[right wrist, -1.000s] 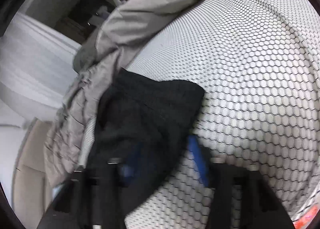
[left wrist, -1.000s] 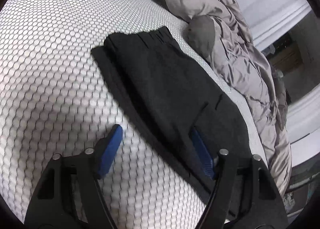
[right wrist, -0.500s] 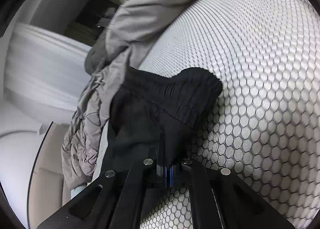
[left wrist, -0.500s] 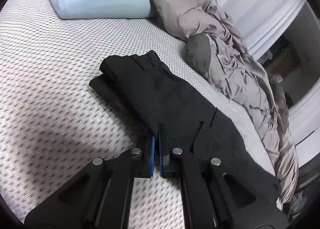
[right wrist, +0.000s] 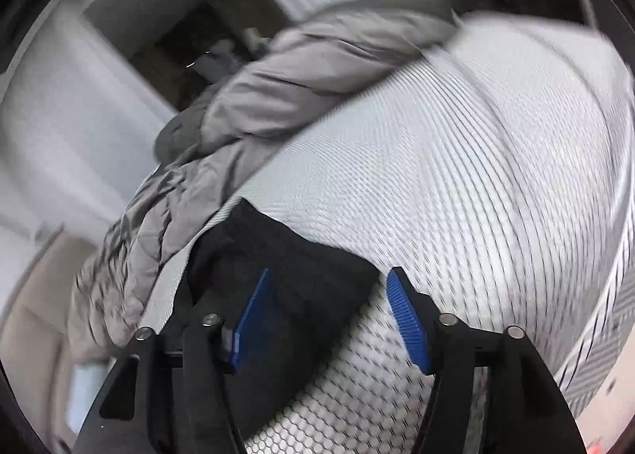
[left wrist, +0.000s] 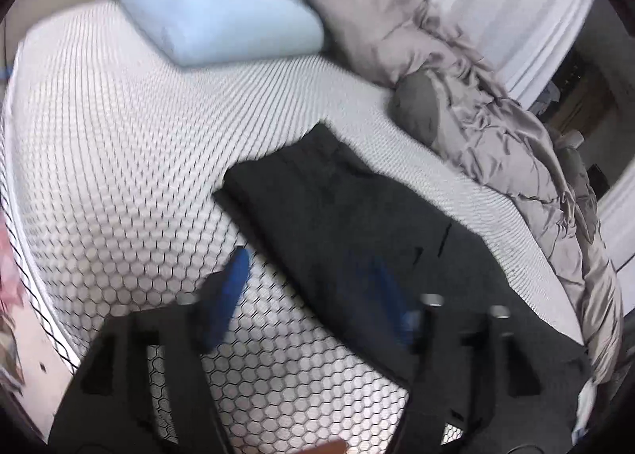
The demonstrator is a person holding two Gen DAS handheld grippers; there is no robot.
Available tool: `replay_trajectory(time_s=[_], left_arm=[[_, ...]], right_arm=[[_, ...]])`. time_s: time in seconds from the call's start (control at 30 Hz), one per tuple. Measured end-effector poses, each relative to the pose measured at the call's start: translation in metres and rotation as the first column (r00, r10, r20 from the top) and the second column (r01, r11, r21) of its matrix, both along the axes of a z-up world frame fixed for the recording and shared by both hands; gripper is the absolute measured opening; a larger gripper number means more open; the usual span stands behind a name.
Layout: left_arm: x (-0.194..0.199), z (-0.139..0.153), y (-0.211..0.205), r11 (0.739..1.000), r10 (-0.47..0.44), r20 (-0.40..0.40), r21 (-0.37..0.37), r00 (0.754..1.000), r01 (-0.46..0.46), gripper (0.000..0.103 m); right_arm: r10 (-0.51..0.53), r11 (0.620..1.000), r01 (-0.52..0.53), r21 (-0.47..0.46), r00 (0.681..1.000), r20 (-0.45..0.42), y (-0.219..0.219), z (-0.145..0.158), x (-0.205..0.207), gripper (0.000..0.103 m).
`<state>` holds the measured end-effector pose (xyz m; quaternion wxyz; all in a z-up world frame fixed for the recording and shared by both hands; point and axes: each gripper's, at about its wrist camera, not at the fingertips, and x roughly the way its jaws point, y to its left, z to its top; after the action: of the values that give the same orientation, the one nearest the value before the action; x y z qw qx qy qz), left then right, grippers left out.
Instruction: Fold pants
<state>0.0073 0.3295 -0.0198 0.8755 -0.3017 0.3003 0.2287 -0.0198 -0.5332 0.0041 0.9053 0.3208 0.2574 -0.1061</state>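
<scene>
Left wrist view: black pants (left wrist: 357,224) lying flat on a white mattress cover (left wrist: 119,160) printed with a dark honeycomb pattern, folded lengthwise into a long narrow strip running from the middle of the bed toward the lower right edge. Matte, dark fabric, edges fairly straight, two short slits visible near the far end. Left gripper (left wrist: 313,287) blurred, jaws just opened and standing apart, nothing pinched; one blue pad over bare cover, the other over the cloth. Pale blue pillow (left wrist: 222,9) at the head, crumpled grey duvet (left wrist: 496,128) along the right side of the strip.

Right wrist view: one end of the pants (right wrist: 285,255) seen close, bunched and slightly rumpled, resting on the cover beside the duvet (right wrist: 278,97). Right gripper (right wrist: 329,319) likewise just opened, blue pads wide apart, cloth below them but not clamped.
</scene>
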Motion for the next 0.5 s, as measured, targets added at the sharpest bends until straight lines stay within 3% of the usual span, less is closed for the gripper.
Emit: replay_trajectory(time_s=[0.03,0.07,0.13,0.27,0.5], left_arm=[[-0.002,0.005,-0.003,1.0,-0.001,0.01,0.019,1.0,0.001,0.075],[-0.003,0.01,-0.006,0.999,-0.005,0.024,0.033,1.0,0.004,0.088],[-0.003,0.019,-0.011,0.999,-0.034,0.064,0.028,0.997,0.032,0.101],[0.012,0.022,-0.022,0.99,-0.129,0.14,-0.033,0.982,0.135,0.102],[0.051,0.011,-0.049,0.966,-0.238,0.09,-0.08,0.967,0.245,0.102]], right_arm=[[0.025,0.999,-0.025,-0.04,1.0,-0.008,0.004,0.006,0.006,0.077],[0.059,0.995,-0.061,-0.082,0.998,-0.022,0.009,0.012,0.013,0.084],[0.13,0.979,-0.138,-0.148,0.99,-0.063,0.018,0.022,0.037,0.087],[0.253,0.948,-0.282,-0.15,0.95,-0.185,0.029,0.026,0.1,0.091],[0.334,0.865,-0.438,-0.242,0.866,-0.373,0.066,0.015,0.212,0.091]])
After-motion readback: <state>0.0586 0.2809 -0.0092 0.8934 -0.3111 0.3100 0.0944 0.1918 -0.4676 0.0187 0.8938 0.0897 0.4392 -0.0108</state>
